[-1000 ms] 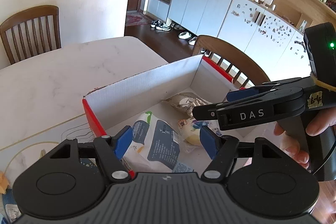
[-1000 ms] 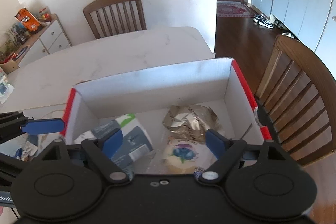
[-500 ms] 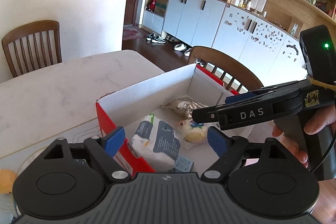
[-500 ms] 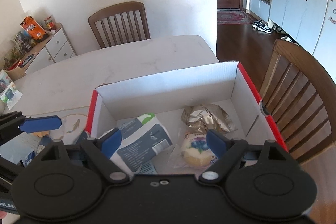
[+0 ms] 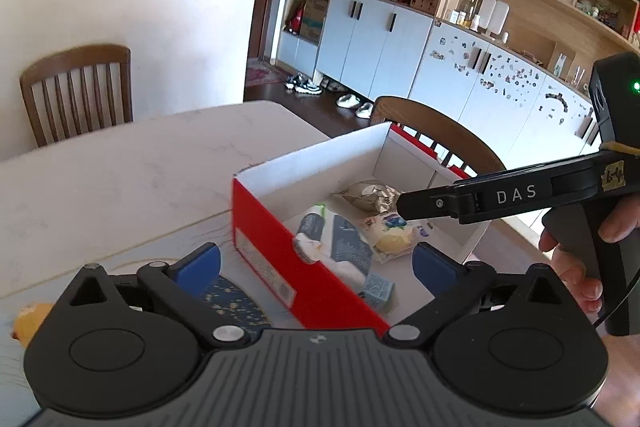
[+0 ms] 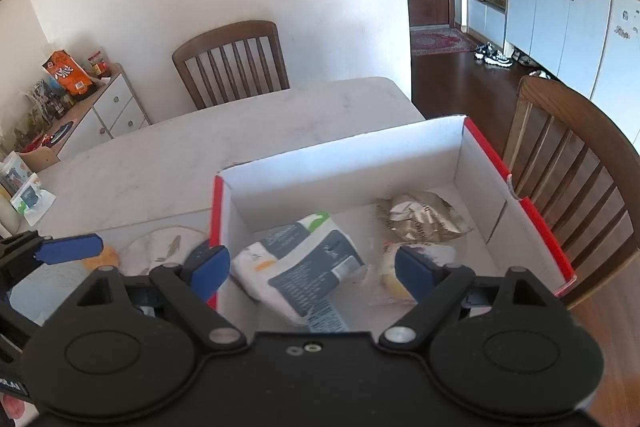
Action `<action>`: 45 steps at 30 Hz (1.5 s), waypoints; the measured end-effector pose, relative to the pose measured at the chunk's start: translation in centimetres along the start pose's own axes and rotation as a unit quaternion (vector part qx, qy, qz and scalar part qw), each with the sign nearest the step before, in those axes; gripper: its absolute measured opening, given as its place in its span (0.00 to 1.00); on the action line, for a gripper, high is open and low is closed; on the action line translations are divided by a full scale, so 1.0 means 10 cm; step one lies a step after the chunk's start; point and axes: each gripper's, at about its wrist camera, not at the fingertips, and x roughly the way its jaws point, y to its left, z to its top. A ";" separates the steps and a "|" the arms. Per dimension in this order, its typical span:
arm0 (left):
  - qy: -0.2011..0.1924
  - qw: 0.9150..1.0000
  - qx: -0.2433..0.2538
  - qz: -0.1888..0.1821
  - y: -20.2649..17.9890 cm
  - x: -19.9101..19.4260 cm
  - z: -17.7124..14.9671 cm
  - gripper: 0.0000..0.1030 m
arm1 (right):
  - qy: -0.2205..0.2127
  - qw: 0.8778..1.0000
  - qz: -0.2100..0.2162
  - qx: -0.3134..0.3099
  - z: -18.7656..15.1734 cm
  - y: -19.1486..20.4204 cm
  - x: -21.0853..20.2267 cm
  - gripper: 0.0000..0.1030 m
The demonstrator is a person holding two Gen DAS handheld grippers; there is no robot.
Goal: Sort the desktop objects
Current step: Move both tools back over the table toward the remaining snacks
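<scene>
Dining room, pale marble desk (image 6: 248,131), wooden chairs around. Red-sided box (image 6: 424,143) on desk holds grey-white pouch (image 6: 304,263), crumpled gold wrapper (image 6: 420,219), blueberry-label bun (image 5: 390,237). Left claw (image 5: 316,265) opening wide, nothing between jaws, straddles box's near red wall. Right claw (image 6: 312,269) spread, empty, above pouch. Yellow item (image 5: 28,319) lies outside box, left of left claw. Judgement: left hand nearer; item's long axis unclear.

Left tool (image 5: 316,263) opening, empty.
</scene>
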 end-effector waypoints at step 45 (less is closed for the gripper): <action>-0.010 0.992 -0.087 0.091 1.35 -1.30 -1.21 1.00 | -0.020 0.996 0.031 -0.075 -1.07 1.74 -0.16 0.88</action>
